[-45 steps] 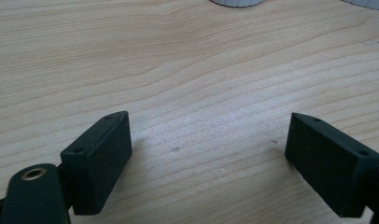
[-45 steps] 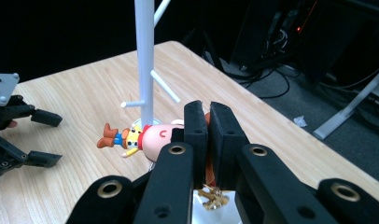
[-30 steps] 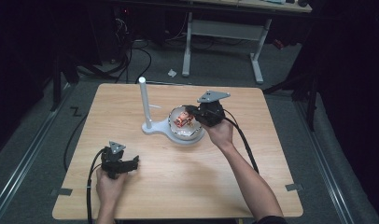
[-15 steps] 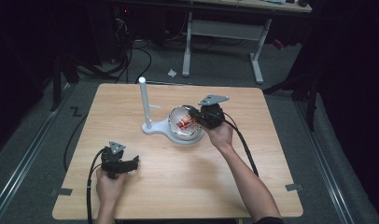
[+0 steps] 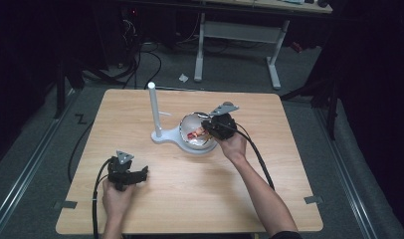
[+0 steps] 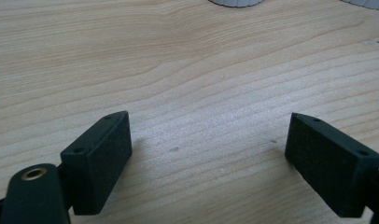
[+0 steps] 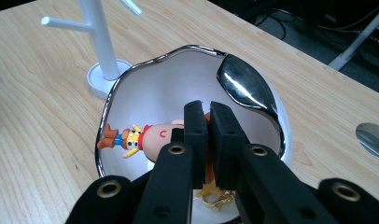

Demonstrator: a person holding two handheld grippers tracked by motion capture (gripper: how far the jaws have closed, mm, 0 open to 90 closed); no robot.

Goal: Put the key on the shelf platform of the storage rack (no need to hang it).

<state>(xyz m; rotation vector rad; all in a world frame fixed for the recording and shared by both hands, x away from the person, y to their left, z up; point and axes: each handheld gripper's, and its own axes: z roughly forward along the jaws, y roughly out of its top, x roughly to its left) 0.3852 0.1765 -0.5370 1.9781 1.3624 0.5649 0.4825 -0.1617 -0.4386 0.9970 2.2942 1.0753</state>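
While my right tongs [image 7: 205, 122] stand nearly shut inside the silver bowl [image 7: 246, 81], I cannot tell whether they pinch anything between them. A toy keychain figure [image 7: 145, 136] with a hat lies in the bowl just to their nine o'clock side, its gold clasp [image 7: 211, 193] showing under the tongs. In the high view these tongs [image 5: 210, 130] have dropped a little lower into the bowl [image 5: 189, 122] than a second ago, when they hovered at its three o'clock rim; I judge I am either closing on the keychain's ring or have just set the toy down. The white peg stand [image 5: 152, 107] rises at the bowl's nine o'clock, its pegs bare. My left tongs [image 6: 211, 154] rest wide open on the table [image 6: 187, 70], holding nothing, unmoved at seven o'clock of the bowl, well apart from it.
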